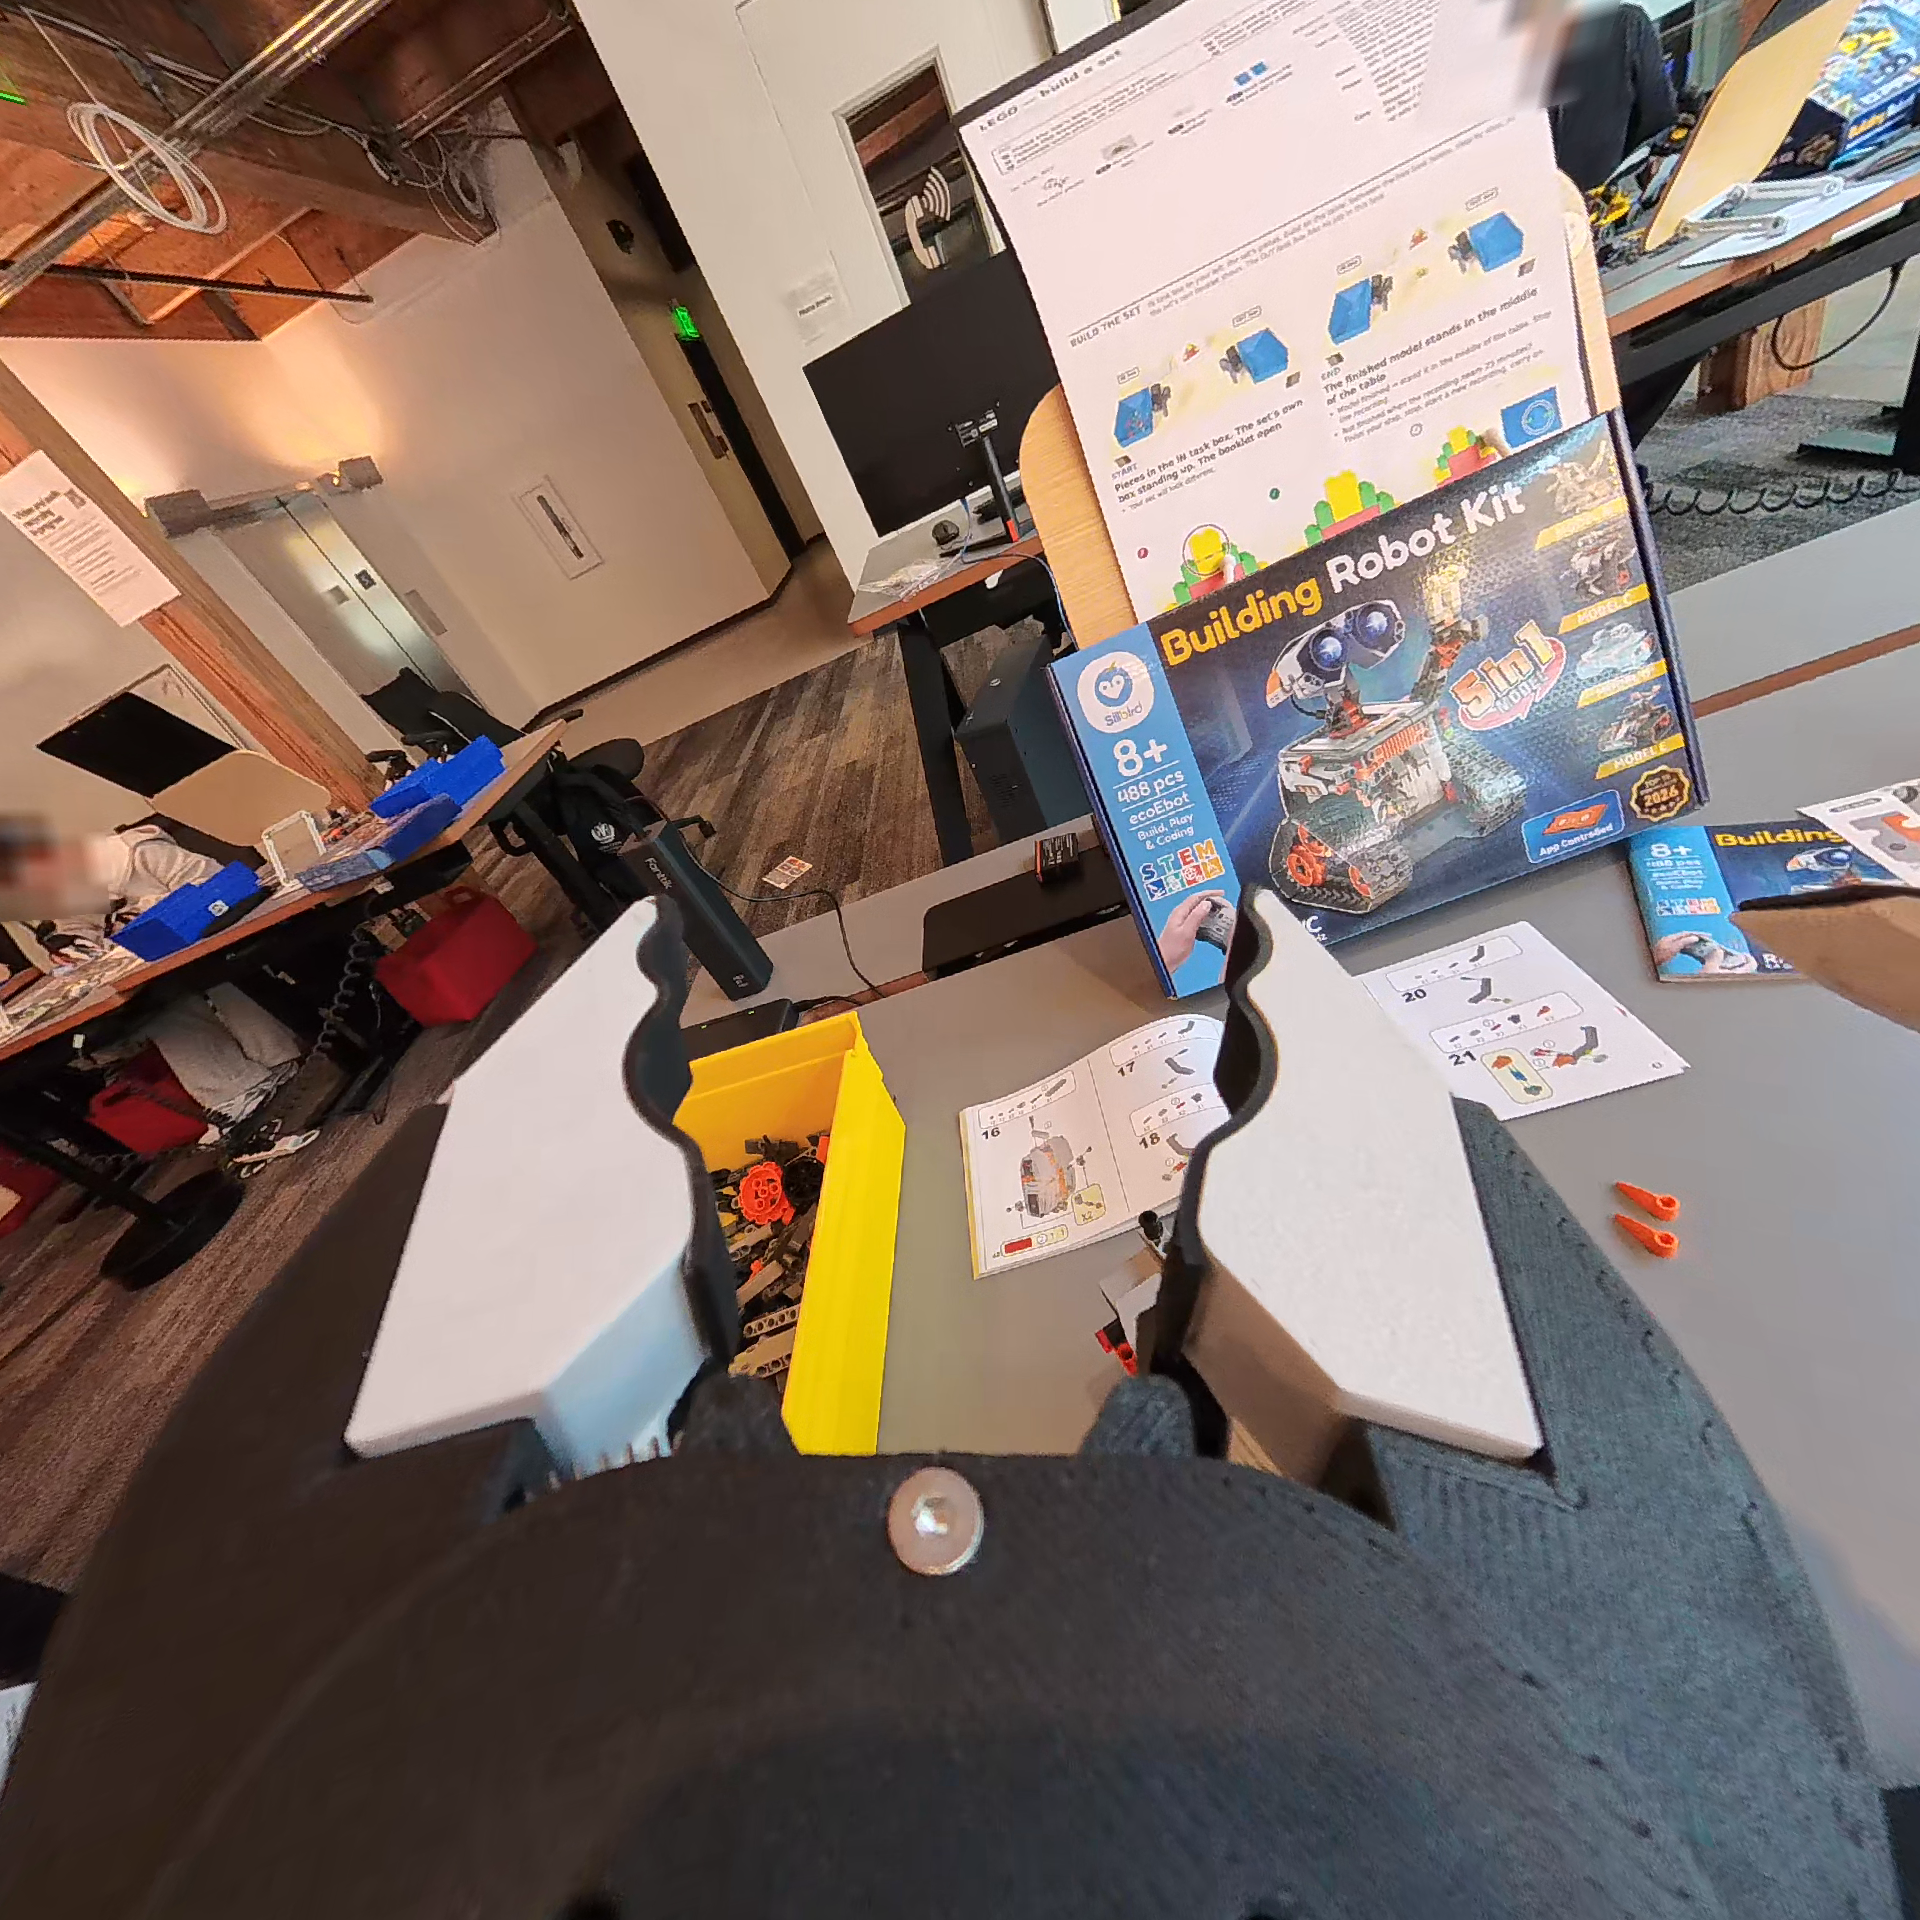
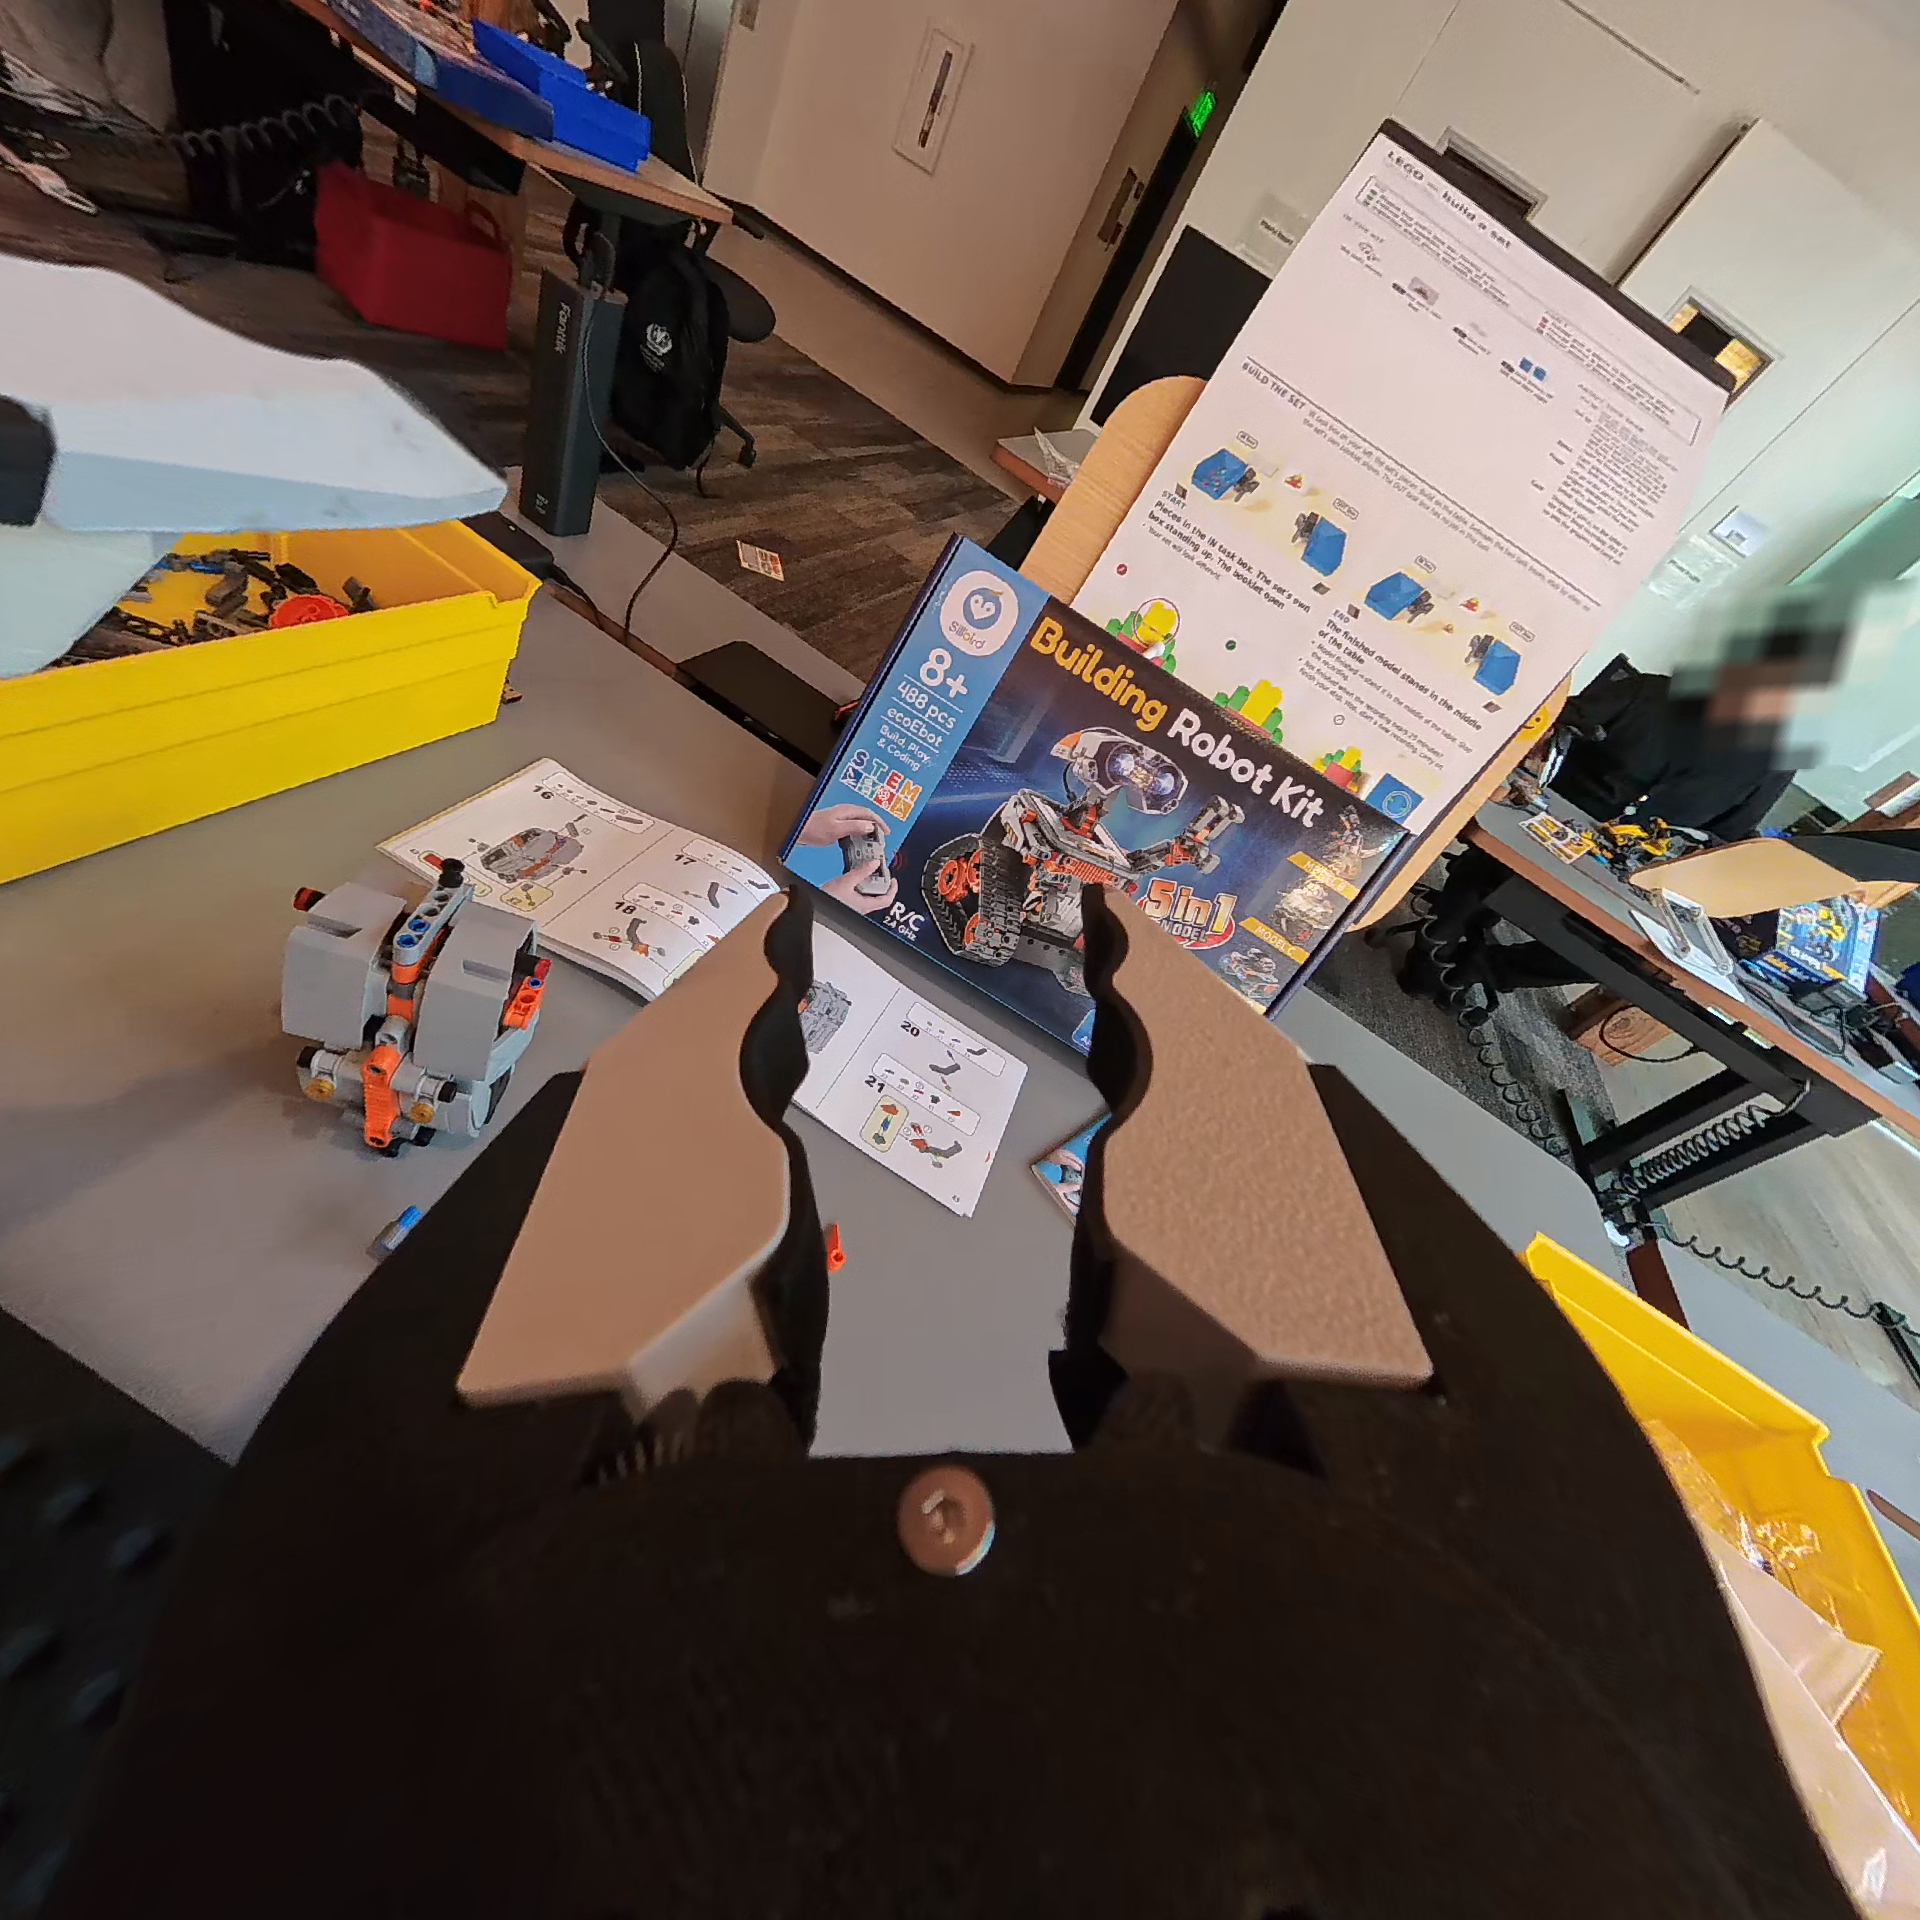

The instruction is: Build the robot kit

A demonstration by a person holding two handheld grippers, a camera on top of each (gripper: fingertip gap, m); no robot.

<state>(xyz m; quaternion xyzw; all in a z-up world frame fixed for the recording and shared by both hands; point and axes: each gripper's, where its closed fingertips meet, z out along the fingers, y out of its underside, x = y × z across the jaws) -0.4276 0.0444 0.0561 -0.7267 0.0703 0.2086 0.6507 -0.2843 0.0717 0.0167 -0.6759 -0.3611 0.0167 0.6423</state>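
My left gripper [image 1: 951, 940] hangs with jaws apart and empty above the open yellow plastic bin of loose building pieces [image 1: 847, 1226] at the grey table's [image 1: 1766, 1351] left edge. My right gripper [image 2: 940, 914], likewise spread and empty, hovers over bare tabletop near the small grey-and-orange block-built model [image 2: 405, 1023] (upright beside the open instruction booklet [image 2: 623, 883]).

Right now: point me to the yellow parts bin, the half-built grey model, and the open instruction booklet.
yellow parts bin [image 1: 847, 1226], left wrist view, on its right outer wall.
half-built grey model [image 2: 410, 1013], right wrist view, on its middle front.
open instruction booklet [image 2: 613, 862], right wrist view, on its left page.
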